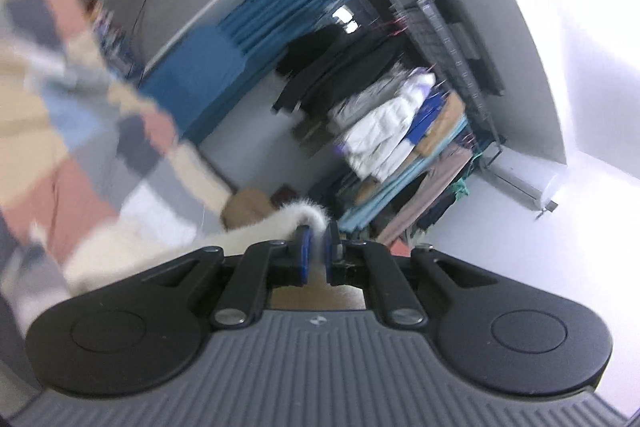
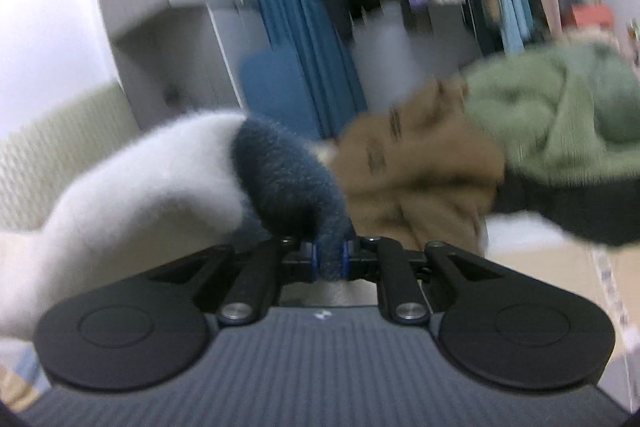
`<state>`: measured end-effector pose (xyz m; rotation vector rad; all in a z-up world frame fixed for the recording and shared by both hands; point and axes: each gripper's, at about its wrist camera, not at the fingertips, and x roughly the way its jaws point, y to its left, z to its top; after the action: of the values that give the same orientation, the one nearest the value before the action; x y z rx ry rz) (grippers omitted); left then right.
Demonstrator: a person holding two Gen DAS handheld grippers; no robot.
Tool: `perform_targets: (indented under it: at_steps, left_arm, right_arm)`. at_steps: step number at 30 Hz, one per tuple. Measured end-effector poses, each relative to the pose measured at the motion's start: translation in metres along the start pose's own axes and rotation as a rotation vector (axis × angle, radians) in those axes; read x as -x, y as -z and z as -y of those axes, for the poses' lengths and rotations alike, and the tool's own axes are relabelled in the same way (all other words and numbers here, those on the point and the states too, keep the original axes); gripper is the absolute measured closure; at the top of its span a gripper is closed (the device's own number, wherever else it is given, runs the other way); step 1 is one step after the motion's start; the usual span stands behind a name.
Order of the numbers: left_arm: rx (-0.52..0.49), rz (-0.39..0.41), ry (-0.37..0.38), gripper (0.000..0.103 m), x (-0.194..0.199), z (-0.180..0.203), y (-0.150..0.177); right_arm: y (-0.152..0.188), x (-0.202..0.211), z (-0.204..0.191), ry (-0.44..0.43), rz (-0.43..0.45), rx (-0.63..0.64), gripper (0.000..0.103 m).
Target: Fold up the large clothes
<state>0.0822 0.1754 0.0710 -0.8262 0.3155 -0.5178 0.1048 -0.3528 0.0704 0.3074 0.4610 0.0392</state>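
Note:
A fuzzy colour-block sweater with cream, pink, navy, grey and light blue patches hangs blurred at the left of the left wrist view. My left gripper is shut on its cream fuzzy edge. In the right wrist view my right gripper is shut on a navy fuzzy part of the same sweater, next to a white part. Both views are motion-blurred.
A pile with a brown garment and a green one lies right of the right gripper. A clothes rack full of hanging garments and blue curtains stand behind. A light wooden surface lies below.

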Motion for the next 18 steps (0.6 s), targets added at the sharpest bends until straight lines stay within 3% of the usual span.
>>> perform_targets:
  at_steps: [6, 14, 15, 17, 18]
  left_arm:
    - [0.009, -0.096, -0.114, 0.096, -0.073, -0.062, 0.047]
    - [0.088, -0.108, -0.176, 0.096, -0.132, -0.151, 0.073]
    - [0.079, -0.108, -0.185, 0.095, -0.140, -0.158, 0.072]
    - [0.091, -0.095, -0.198, 0.095, -0.151, -0.175, 0.072]
    - [0.104, -0.090, -0.202, 0.095, -0.158, -0.180, 0.071]
  right_arm:
    - [0.031, -0.074, 0.031, 0.076, -0.152, -0.161, 0.088]
    - [0.054, -0.132, 0.036, 0.146, -0.219, -0.075, 0.081]
    - [0.056, -0.135, 0.037, 0.146, -0.225, -0.070, 0.078]
    - [0.064, -0.147, 0.046, 0.174, -0.249, -0.073, 0.061]
    - [0.067, -0.154, 0.050, 0.179, -0.263, -0.085, 0.060]
